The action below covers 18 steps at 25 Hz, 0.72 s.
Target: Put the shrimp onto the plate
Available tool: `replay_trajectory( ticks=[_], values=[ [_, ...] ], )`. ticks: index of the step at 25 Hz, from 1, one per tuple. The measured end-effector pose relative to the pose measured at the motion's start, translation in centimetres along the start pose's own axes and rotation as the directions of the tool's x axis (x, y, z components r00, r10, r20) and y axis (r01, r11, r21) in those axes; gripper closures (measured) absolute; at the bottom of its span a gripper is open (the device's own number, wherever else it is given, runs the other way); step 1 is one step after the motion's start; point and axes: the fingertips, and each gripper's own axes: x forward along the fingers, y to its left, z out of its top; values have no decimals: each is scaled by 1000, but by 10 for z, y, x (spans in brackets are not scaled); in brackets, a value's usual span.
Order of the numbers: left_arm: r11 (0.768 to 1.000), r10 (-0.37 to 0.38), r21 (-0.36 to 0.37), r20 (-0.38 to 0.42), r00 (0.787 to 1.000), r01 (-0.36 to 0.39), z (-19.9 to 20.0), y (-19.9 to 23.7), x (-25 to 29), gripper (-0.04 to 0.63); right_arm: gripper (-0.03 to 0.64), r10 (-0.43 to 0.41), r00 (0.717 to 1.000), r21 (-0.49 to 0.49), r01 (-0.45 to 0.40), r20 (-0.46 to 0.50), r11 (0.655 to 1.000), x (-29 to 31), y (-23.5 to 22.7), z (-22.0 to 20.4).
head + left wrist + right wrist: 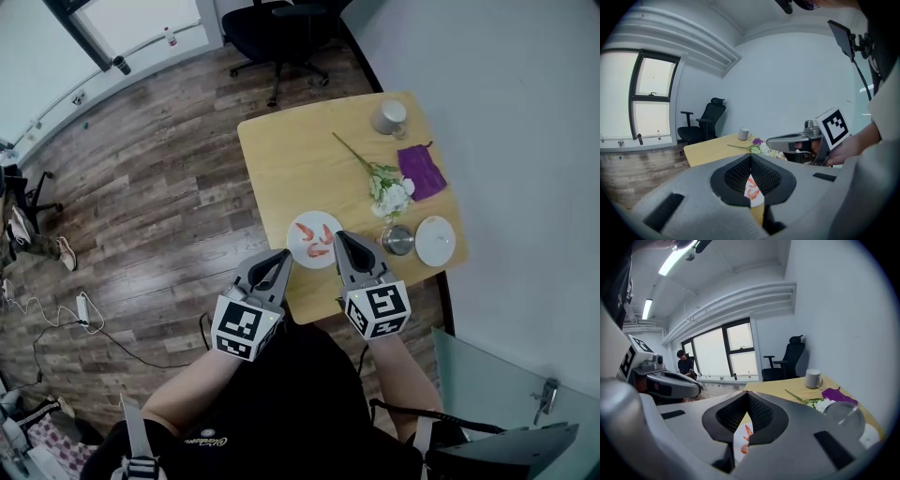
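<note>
my left gripper (281, 256) and right gripper (340, 237) both have their jaws pressed together, nothing in them, at the near edge of the wooden table (281, 159). the shrimp (319, 250) lie on the white plate (296, 246), between the two tips.

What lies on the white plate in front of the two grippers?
About three red shrimp lie on the plate. The right gripper covers its right edge, so that part is hidden.
</note>
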Motion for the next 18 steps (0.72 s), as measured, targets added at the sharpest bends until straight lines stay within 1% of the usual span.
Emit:
replay_trajectory(
  ticks=[4, 7, 10, 15, 18],
  values=[
    [1000, -1, 10, -9, 1000, 1, -8, 0, 3, 591, 614, -44, 996, 36, 42, 73, 998, -24, -2, 14],
    [1000, -3, 13, -4, 1000, 4, -5, -1, 4, 591, 614, -87, 988, 54, 81, 131, 995, -43, -3, 24],
    [1000, -10, 29, 5, 1000, 10, 1, -1, 7, 591, 614, -109, 979, 65, 99, 174, 993, -57, -2, 29],
    [999, -8, 39, 21, 1000, 7, 8, -3, 10, 591, 614, -118, 973, 86, 103, 199, 991, -69, 1, 34],
    [999, -9, 49, 40, 999, 7, 20, -5, 10, 591, 614, -127, 970, 90, 111, 207, 990, -72, 0, 40]
  ],
)
